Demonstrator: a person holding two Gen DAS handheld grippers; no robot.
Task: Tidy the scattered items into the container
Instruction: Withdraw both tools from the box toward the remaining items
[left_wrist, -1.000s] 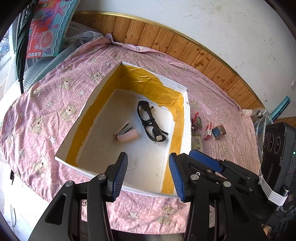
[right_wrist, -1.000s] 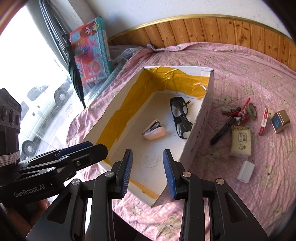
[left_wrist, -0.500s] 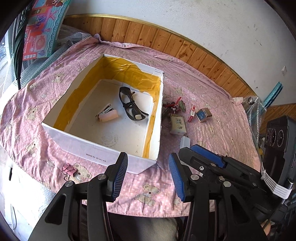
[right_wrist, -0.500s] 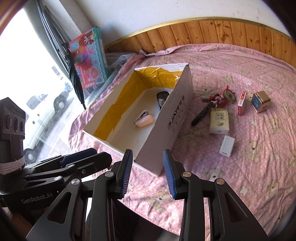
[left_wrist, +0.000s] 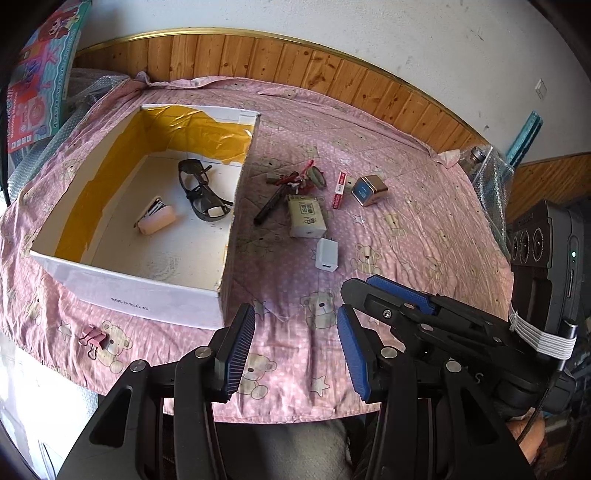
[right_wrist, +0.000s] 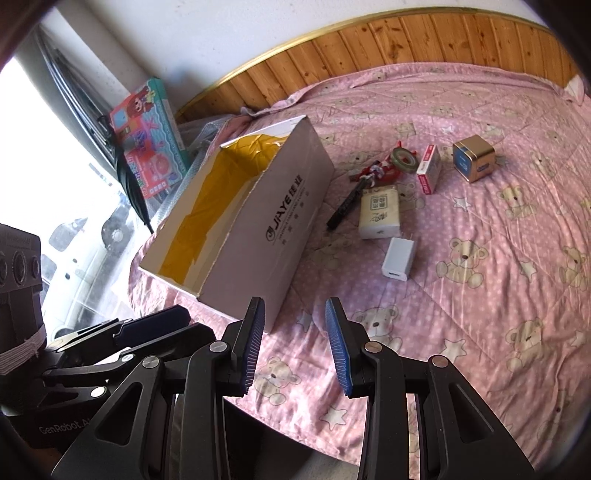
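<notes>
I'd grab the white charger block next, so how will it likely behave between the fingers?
The white charger block looks rigid and boxy, so flat pads should seat squarely. Its glossy plastic may be slightly slippery. It lies flat on the soft quilt, apart from the other items, so it probably won't roll, though it could sink when pressed.

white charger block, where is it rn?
The white charger block lies on the pink quilt right of the box, just in front of the tissue pack; the left wrist view shows it too.
</notes>
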